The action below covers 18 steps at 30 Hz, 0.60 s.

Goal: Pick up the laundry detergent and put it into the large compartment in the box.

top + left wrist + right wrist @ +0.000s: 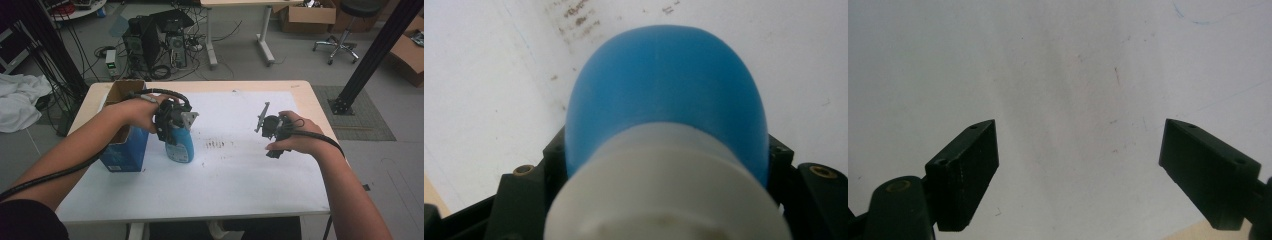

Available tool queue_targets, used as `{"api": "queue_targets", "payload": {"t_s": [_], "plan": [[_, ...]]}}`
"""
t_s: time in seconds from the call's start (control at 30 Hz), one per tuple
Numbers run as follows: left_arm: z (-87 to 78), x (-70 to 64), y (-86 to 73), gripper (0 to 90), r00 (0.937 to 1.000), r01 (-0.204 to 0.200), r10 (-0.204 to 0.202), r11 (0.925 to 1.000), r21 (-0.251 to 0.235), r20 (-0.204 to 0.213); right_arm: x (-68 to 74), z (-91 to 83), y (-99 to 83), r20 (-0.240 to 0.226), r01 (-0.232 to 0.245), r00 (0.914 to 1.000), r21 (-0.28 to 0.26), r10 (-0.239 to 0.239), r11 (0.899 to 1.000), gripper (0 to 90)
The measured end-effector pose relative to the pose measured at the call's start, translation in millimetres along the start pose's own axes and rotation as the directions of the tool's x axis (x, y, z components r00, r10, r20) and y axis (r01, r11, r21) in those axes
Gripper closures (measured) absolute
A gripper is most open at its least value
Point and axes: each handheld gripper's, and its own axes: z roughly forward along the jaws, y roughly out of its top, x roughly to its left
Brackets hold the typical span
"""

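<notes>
A blue bottle [182, 149] with a white cap stands upright just right of a blue cardboard box [122, 147]. My left gripper [172, 125] comes down on it from above, shut on its neck. In the left gripper view the white cap [664, 195] and the blue bottle [664, 95] sit between the jaws of the left gripper [666, 150]; whether the base touches the table I cannot tell. My right gripper [274, 149] hovers over the right part of the table, pointing down. In the right gripper view the right gripper [1078, 155] is open, with bare white surface between its fingers [968, 170].
The box is open at the top and stands at the table's left edge. Dark smudges [215, 144] mark the white table sheet [225, 180] between the two grippers. Beyond the table are computer cases [150, 37], cables and a chair [342, 30] on the floor.
</notes>
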Motion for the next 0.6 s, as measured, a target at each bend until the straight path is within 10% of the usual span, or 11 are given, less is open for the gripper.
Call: {"api": "queue_targets", "payload": {"t_s": [0.6], "plan": [[-16.5, 1.4, 13.2, 39.7, 0.9908, 0.115, -0.12, 0.9901, 0.081, 0.063, 1.8, -4.4, -3.4, 0.005, -0.002, 1.0, -0.015, 0.002, 1.0, 16.2]]}}
